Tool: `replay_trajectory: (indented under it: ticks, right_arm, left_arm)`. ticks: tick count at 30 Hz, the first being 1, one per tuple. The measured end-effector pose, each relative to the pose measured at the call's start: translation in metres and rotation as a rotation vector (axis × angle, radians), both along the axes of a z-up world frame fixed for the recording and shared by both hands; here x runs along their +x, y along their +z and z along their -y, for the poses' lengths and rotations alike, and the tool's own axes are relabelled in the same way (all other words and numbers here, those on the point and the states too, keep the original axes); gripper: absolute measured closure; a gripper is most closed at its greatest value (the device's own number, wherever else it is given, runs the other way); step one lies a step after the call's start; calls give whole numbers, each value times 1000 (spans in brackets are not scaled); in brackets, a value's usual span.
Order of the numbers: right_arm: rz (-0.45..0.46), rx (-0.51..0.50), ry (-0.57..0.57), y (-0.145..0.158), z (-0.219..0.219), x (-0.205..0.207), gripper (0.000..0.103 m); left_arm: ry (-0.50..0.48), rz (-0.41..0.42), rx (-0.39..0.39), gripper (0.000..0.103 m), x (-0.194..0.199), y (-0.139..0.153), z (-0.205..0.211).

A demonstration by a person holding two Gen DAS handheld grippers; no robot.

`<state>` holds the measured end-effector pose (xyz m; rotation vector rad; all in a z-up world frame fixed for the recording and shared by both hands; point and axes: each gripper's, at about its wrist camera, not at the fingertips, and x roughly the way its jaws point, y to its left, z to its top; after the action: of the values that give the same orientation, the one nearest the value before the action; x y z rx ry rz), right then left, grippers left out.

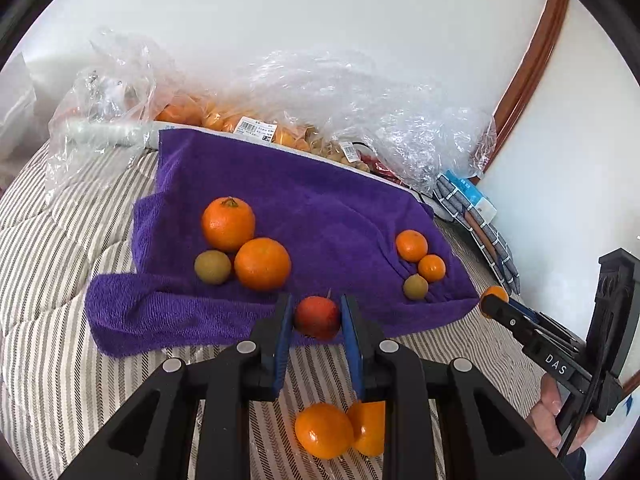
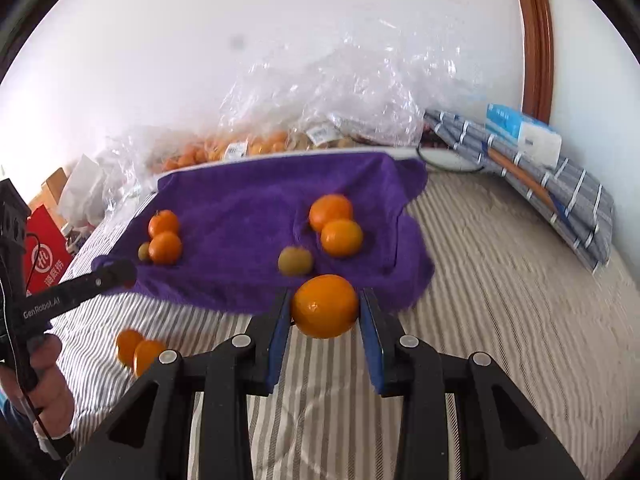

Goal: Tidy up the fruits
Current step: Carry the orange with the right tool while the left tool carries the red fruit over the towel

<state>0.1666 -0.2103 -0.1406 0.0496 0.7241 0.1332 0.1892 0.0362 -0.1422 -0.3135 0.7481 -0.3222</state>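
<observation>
Ahead in the left wrist view, the left gripper (image 1: 317,316) pinches a small red fruit (image 1: 317,317); the purple towel (image 1: 320,208) lies at twelve o'clock. Likewise, the right gripper (image 2: 325,307) clamps an orange (image 2: 325,306), towel (image 2: 256,200) at eleven o'clock.
</observation>
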Motion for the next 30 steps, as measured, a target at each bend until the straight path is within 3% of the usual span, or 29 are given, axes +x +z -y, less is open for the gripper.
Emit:
replay_trajectory:
  ticks: [3,8,14,30]
  right_arm:
    - [9,-7,2,5,4,18,69]
    - [-9,2,-13,-3,10,42,69]
    - [-29,28,-24,-17,12,57,69]
    - [-26,28,0,-27,4,58,68]
  left_arm:
    - [14,32,41,80,11,13,1]
    - [18,40,38,80,41,22,4]
    - [25,6,69,80,73,13,20]
    - [-12,-11,58,80,75,-12,30]
